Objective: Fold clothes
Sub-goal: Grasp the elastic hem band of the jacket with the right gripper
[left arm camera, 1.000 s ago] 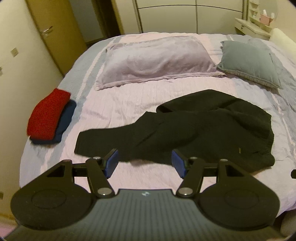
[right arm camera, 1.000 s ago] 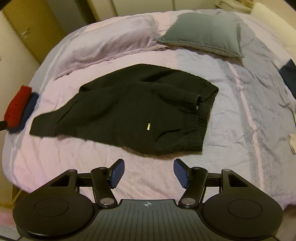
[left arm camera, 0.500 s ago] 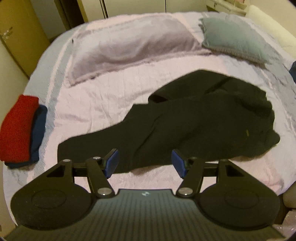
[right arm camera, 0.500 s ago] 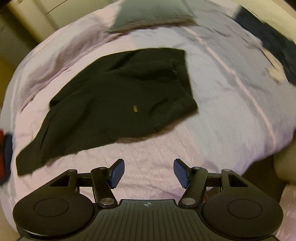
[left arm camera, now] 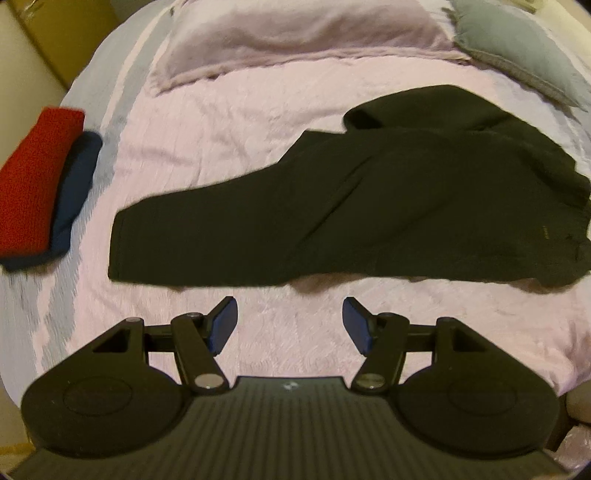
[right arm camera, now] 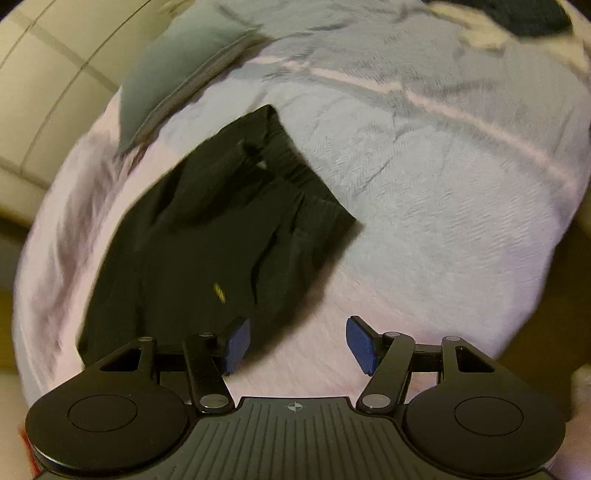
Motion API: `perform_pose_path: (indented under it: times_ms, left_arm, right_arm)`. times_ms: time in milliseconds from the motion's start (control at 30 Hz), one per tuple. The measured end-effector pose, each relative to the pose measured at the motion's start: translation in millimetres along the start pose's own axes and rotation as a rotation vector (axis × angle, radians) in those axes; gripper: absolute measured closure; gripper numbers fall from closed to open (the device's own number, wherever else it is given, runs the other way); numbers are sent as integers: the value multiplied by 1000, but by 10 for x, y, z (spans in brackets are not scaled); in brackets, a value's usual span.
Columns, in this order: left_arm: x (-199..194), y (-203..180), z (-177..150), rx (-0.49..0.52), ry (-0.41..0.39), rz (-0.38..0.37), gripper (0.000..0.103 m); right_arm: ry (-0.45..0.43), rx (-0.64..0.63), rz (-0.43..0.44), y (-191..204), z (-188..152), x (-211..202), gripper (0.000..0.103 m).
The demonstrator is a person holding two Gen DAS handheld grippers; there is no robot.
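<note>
Black garment (left arm camera: 369,206): lying spread and rumpled across the pink-and-grey bedspread (left arm camera: 258,110), unfolded, one long end stretching toward the left of the left wrist view.
Left gripper (left arm camera: 290,325): hovering over bare bedspread just short of the garment's near edge, jaws standing wide apart, holding nothing.
Right gripper (right arm camera: 297,343): jaws gaping wide and empty; its left blue pad (right arm camera: 236,345) is showing against the garment's edge.
Bedside stack: red folded item (left arm camera: 33,177) resting on a navy one (left arm camera: 74,192), well apart from the garment.
Headboard end: lilac pillow (left arm camera: 295,33) and grey cushion (left arm camera: 517,51) lying beyond.
</note>
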State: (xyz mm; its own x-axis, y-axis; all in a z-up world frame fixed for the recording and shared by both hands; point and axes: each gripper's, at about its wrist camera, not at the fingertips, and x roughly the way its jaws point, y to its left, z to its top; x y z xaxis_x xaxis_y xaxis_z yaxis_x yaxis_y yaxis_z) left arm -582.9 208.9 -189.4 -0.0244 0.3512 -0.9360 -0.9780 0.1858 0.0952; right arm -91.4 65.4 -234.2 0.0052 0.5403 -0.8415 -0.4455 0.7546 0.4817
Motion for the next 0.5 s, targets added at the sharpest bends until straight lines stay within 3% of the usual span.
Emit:
perform_pose_path:
  times_ms: [133, 233, 300, 333, 433, 500]
  left_arm:
    - [180, 69, -95, -94, 30, 2, 44]
    - [295, 77, -132, -145, 33, 12, 44]
    - [368, 99, -158, -182, 43, 11, 44]
    - [404, 119, -179, -208, 48, 7, 44]
    - [462, 254, -213, -289, 62, 0, 44]
    - [463, 398, -223, -346, 59, -4, 44]
  right_arm:
    - [-19, 140, 51, -171, 193, 449, 41]
    - [-11, 171, 46, -257, 260, 758, 43]
    - [-4, 190, 41, -313, 301, 964, 74]
    - [19, 193, 35, -347, 304, 1046, 98]
    - [1, 113, 133, -410, 334, 876, 100]
    - [-37, 34, 275, -500, 455, 525, 101]
